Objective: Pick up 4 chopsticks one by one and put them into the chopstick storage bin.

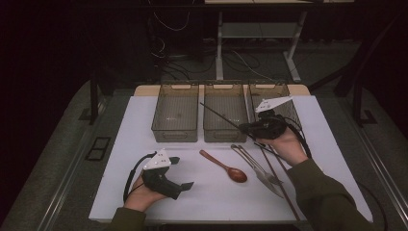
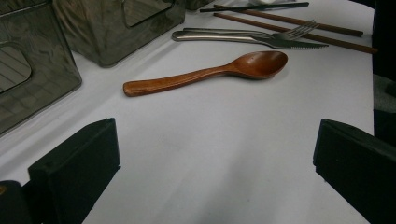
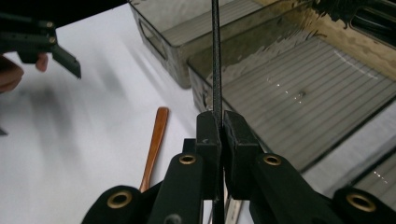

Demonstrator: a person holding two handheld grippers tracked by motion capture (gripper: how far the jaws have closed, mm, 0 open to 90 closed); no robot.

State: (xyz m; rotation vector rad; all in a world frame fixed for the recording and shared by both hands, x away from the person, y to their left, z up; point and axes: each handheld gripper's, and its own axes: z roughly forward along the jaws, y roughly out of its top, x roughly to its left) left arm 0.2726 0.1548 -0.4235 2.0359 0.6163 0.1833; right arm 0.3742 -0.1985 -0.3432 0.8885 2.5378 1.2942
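Tabletop was white under a dark room, carrying three bins, one wooden spoon, a fork and brown chopsticks. Your right gripper pinched one black chopstick over the middle bin; your left gripper rested with jaws spread, nothing between them.

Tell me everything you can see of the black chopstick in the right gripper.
The black chopstick is a thin, straight, dark rod with a finely textured surface. The right gripper is shut on it, pads pressing it from both sides. In the high view it hangs in the air above the middle bin, slanting up and left from the gripper, touching nothing else. Its far tip runs out of the right gripper view.
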